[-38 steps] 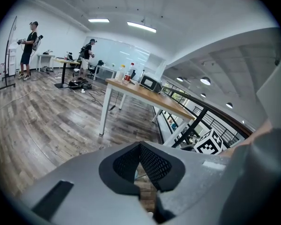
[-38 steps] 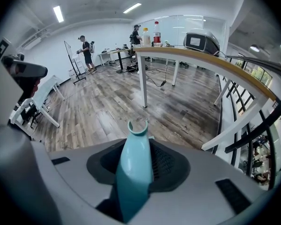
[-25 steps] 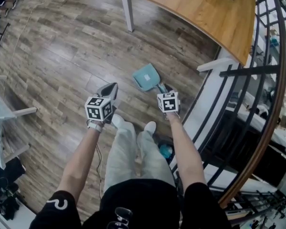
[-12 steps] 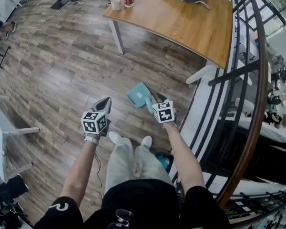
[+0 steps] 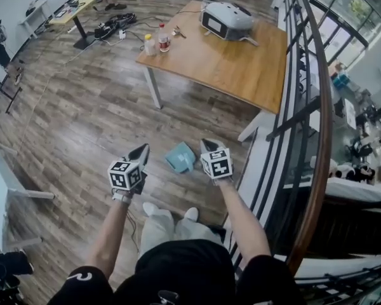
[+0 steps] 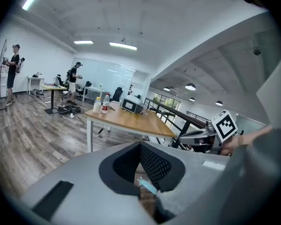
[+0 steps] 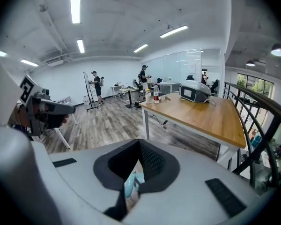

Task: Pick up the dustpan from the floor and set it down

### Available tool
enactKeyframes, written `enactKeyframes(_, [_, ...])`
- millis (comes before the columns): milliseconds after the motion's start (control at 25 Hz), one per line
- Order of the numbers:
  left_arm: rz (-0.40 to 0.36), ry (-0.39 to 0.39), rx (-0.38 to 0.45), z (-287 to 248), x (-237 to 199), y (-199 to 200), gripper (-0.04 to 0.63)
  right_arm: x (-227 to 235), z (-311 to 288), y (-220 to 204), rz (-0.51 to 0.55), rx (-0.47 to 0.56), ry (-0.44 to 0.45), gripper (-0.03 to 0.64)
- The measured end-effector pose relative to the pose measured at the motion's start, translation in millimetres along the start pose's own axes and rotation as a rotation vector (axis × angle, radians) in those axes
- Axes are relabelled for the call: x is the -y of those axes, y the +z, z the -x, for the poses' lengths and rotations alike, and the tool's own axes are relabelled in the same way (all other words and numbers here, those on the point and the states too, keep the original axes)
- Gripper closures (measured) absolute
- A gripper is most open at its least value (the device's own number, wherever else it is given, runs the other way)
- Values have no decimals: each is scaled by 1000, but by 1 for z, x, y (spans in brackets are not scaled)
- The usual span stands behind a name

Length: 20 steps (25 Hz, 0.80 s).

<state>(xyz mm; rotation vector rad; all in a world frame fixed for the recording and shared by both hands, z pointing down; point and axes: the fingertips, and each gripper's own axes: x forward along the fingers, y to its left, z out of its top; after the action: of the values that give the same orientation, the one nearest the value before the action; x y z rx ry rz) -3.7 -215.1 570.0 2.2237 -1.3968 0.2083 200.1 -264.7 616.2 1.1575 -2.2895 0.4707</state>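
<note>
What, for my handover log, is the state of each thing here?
dustpan: lying on the floor, in neither gripper.
left gripper: jaws together, empty.
right gripper: jaws together, empty.
red-labelled bottle: upright on the table.

This is an open-plan office workspace. A wooden desk (image 5: 241, 68) carries a grey device (image 5: 225, 19) and bottles (image 5: 164, 38). Strip lights (image 7: 76, 1), office chairs (image 6: 116, 94) and a glass-walled room (image 7: 178, 69) lie beyond.

Bright and even, lit from ceiling strip lights (image 7: 76, 3) high above the right gripper (image 7: 138, 146) (mild glare there). Heavy fisheye bending, black corners around both gripper views; softly blurred close to the jaws.
</note>
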Motion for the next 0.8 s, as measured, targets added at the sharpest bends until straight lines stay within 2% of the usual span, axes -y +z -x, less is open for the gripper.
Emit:
enactKeyframes(160, [-10,-25,59,18,31,35,597,3,36,44,22,97,-1,621])
enactKeyframes(480, [-33,-93,131,54,69,79,597,-14,103,110,41,212,13,621])
enactKeyframes(800, [-68,-82,168,71,75,104,597,-17,123,130,42,264,5,621])
